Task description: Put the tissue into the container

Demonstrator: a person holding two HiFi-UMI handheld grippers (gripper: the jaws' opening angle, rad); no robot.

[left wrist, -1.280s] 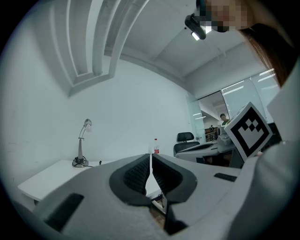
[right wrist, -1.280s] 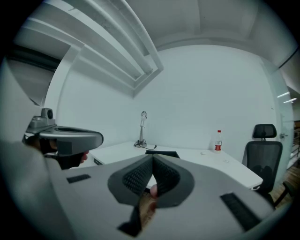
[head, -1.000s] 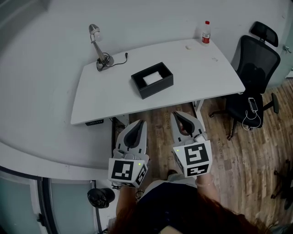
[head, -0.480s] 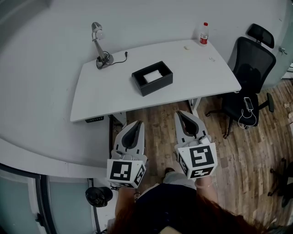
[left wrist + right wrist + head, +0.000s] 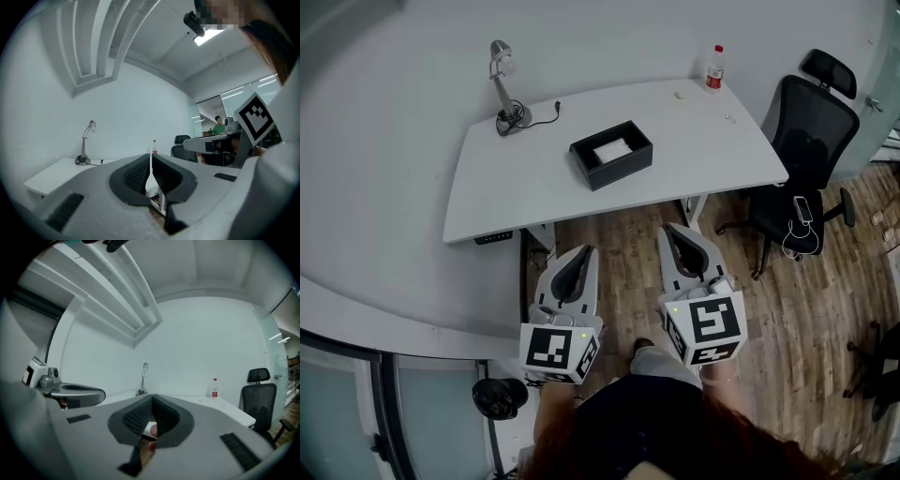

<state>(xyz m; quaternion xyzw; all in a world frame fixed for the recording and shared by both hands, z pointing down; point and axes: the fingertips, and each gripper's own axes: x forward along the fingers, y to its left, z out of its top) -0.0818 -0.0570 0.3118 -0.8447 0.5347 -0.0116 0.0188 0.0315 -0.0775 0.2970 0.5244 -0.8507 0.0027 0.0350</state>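
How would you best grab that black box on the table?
Probably by its near wall, from straight above. The box sits flat and open-topped, with thin upright walls, so one jaw can go inside and one outside. The tissue lies mid-box.

Black rect. container (image 5: 623,172), open top, mid desk (image 5: 516,187); white tissue (image 5: 611,150) flat inside, ctr.
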